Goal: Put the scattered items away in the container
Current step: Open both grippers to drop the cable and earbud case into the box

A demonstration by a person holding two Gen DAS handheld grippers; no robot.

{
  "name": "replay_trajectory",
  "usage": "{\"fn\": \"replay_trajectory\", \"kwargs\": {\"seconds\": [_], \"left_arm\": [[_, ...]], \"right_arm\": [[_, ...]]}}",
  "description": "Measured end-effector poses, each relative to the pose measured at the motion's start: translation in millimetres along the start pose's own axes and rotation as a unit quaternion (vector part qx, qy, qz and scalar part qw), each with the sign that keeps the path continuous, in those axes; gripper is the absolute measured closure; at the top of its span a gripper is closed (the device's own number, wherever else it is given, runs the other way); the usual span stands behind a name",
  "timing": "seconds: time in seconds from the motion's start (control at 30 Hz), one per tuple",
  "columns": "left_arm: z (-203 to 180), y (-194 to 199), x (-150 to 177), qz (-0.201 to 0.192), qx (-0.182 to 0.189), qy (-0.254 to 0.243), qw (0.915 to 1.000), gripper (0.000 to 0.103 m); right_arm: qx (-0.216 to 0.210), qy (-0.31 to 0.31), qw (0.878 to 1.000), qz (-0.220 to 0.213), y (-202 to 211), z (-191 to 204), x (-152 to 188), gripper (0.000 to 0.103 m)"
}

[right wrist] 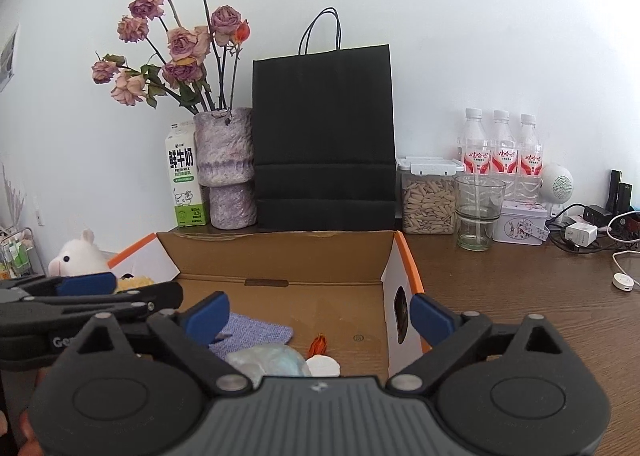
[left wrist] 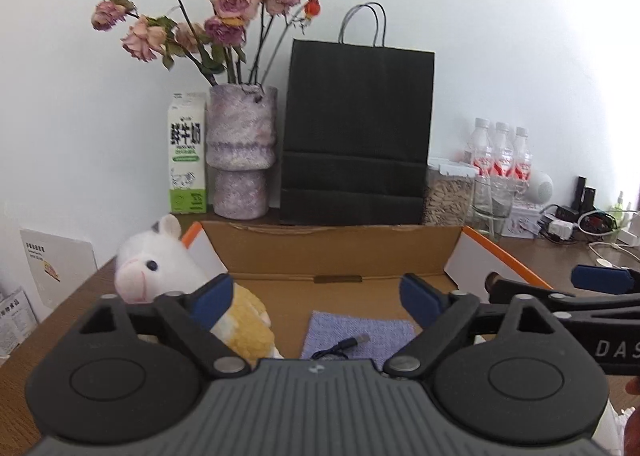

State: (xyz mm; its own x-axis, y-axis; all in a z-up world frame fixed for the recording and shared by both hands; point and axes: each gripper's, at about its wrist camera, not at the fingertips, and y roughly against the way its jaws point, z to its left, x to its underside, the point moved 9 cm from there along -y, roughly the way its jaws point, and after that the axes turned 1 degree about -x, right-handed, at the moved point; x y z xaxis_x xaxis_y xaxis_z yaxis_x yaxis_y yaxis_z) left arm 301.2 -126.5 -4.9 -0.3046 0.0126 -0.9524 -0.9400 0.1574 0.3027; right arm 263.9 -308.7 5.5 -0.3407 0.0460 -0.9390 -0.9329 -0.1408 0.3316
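Note:
An open cardboard box (left wrist: 332,252) (right wrist: 280,256) with orange-edged flaps sits on the wooden table in front of both grippers. On its floor lie a purple cloth (left wrist: 380,336) (right wrist: 256,332) with a black cable (left wrist: 344,346) on it, a pale shiny bundle (right wrist: 272,360) and a small orange and white item (right wrist: 319,344). A white and yellow plush animal (left wrist: 148,268) (right wrist: 80,256) leans at the box's left side. My left gripper (left wrist: 314,298) (right wrist: 132,288) is open over the box, nothing between its fingers. Beside it, my right gripper (right wrist: 320,316) (left wrist: 548,282) is open too, its right finger outside the right flap.
Behind the box stand a black paper bag (right wrist: 324,136), a purple vase of dried roses (right wrist: 228,168) and a milk carton (right wrist: 184,180). To the right are a seed jar (right wrist: 428,200), a glass (right wrist: 478,212), three water bottles (right wrist: 504,152), a tin (right wrist: 520,224) and chargers with cables (right wrist: 584,232).

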Motion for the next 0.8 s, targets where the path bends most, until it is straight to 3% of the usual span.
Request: {"fn": "replay_trajectory", "kwargs": {"seconds": [0.17,0.8], "left_arm": [[6,6,-5,-0.011,0.019,0.037,0.9991,0.0],[2,17,-1,-0.035,0.022,0.019,0.999,0.0]], "right_arm": [[0.004,-0.01,1.0,-0.007,5,-4,-3,0.0],[0.005,-0.011,1.0,-0.019,18,-5,-2,0.0]]}}
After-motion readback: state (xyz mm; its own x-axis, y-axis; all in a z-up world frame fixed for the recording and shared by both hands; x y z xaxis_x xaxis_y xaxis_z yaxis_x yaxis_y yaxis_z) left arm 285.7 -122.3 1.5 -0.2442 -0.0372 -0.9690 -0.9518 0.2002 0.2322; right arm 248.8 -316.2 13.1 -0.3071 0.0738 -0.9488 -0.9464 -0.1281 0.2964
